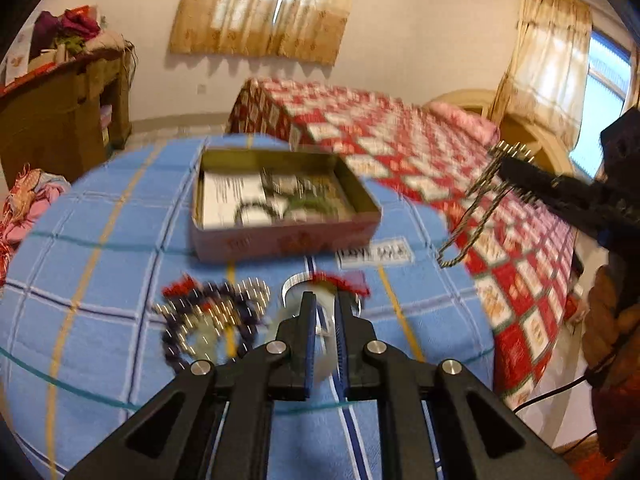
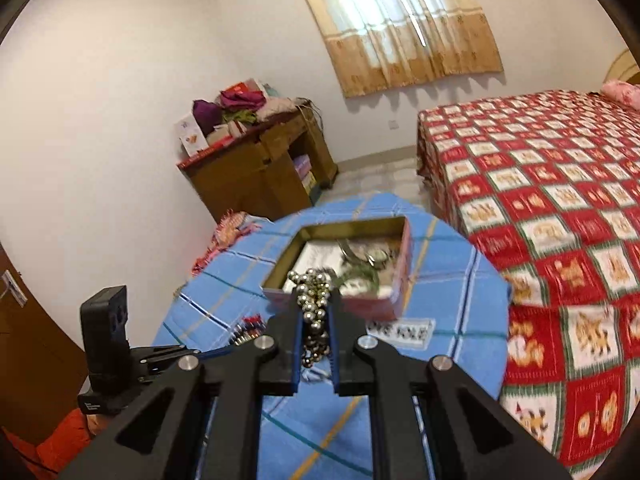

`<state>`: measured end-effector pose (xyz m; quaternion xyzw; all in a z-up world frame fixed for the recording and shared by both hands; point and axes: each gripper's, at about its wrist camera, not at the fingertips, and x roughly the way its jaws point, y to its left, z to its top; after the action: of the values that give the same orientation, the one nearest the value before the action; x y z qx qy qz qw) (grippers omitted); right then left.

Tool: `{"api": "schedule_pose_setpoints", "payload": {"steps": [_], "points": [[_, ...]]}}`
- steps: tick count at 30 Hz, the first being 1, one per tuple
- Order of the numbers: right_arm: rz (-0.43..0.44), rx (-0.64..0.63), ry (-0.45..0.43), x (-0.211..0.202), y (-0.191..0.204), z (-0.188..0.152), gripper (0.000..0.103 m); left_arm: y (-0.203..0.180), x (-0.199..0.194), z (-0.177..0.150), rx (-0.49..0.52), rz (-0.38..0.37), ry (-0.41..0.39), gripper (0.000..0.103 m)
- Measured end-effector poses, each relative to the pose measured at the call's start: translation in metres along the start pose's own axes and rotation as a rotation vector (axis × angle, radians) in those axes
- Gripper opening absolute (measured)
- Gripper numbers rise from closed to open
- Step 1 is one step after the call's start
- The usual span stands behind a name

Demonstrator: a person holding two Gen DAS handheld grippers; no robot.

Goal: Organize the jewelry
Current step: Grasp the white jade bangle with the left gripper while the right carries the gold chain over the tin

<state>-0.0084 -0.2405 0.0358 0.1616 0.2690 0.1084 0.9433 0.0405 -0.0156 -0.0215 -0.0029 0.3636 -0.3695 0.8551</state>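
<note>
From the left wrist camera, the left gripper (image 1: pixel 325 308) was clenched on a pale, translucent bangle (image 1: pixel 320 364), its blue pads pressing the ring from both sides while the band curved up past the fingertips. Just beyond the tips lay a small red beaded piece (image 1: pixel 348 282) on the round table (image 1: pixel 100 280), which wore a blue checked cloth. To the left of the claw, close by on the cloth, sat a blurred heap of jewelry (image 1: pixel 212 316) with dark purple beads and shiny metal ones. Farther ahead and slightly left stood the open tin box (image 1: pixel 280 196), holding a paper sheet and several pieces too smeared to name. Well off to the right, the right gripper (image 1: pixel 508 166) hung above the bed (image 1: pixel 400 140), a gold beaded chain (image 1: pixel 468 232) dangling from its tips.

From the right wrist camera, the right gripper (image 2: pixel 316 300) was shut on that gold beaded chain (image 2: pixel 312 304), beads bunched between the pads and spilling above and below them. Directly ahead of the tips, the tin box (image 2: pixel 396 280) sat on the blue cloth. Low to the left, the left gripper's body (image 2: pixel 108 340) showed beside the table edge, its fingertips hard to make out. The bed (image 2: pixel 540 220) filled the right side.
</note>
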Motion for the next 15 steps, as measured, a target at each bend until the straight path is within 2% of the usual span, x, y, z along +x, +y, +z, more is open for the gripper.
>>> {"api": "schedule_pose_setpoints", "payload": {"steps": [4,6,8,10,11,12,13,14,15], "points": [[0.015,-0.011,-0.023,0.007,0.005,0.015,0.012,0.006,-0.013,0.02,0.023,0.038,-0.066,0.008],[0.023,-0.012,-0.031,0.009,0.007,0.018,0.012,0.007,-0.015,0.022,0.043,0.063,-0.073,0.009],[0.027,-0.014,-0.027,0.011,0.008,0.016,0.012,0.008,-0.011,0.02,0.067,0.064,-0.043,0.009],[0.027,-0.011,-0.015,0.013,0.006,0.012,0.012,0.007,0.002,0.01,0.071,0.042,0.03,0.011],[0.026,-0.005,-0.006,0.015,0.005,0.009,0.012,0.008,0.006,0.005,0.072,0.044,0.055,0.022],[0.025,0.0,-0.001,0.016,0.004,0.006,0.012,0.007,0.014,-0.001,0.075,0.06,0.088,0.045],[0.022,0.007,0.008,0.017,0.003,0.003,0.013,0.007,0.024,-0.01,0.071,0.096,0.117,0.058],[0.017,0.01,0.015,0.018,0.002,0.001,0.013,0.007,0.028,-0.014,0.065,0.115,0.123,0.075],[0.008,0.014,0.022,0.019,0.0,-0.003,0.013,0.006,0.035,-0.02,0.06,0.133,0.126,0.076]]}}
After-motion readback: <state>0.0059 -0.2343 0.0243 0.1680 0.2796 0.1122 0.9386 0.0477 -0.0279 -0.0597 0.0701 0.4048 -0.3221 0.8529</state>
